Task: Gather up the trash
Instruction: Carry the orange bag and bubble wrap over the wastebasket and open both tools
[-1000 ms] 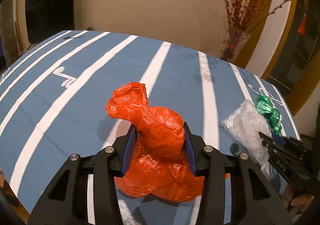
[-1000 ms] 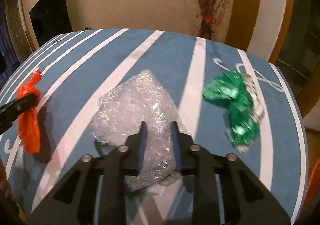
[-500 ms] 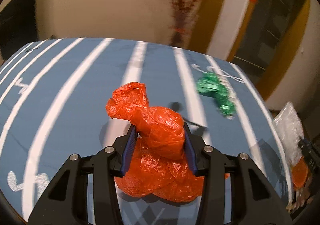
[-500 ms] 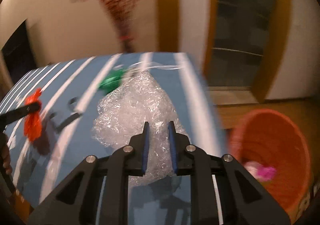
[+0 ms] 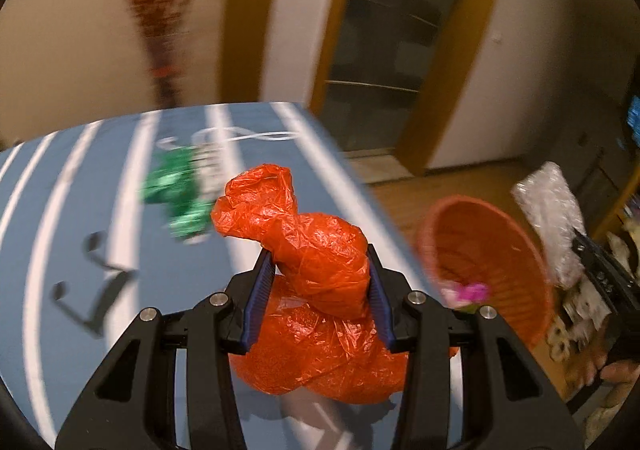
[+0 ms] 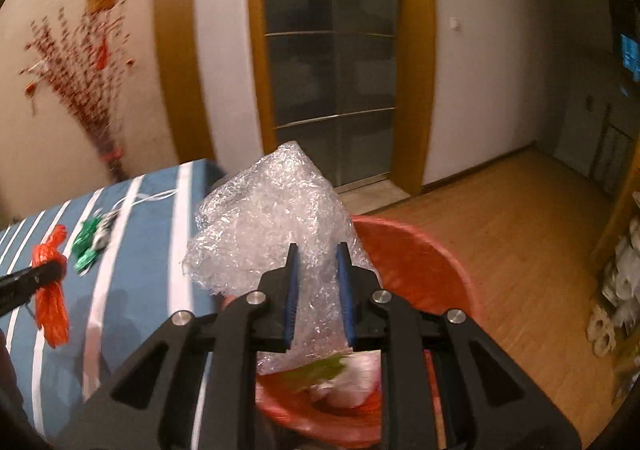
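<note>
Trash-wise: the left gripper (image 5: 320,282) is pinching an orange bag (image 5: 316,250), held above the edge of the blue striped worktop (image 5: 80,186). The right gripper (image 6: 318,282) is clamped on a wad of clear wrap (image 6: 264,222), right over the red bin (image 6: 424,270) on the floor (some pink and green scraps already lie inside). A green wrapper (image 5: 176,190) sits on the worktop, blurry.
</note>
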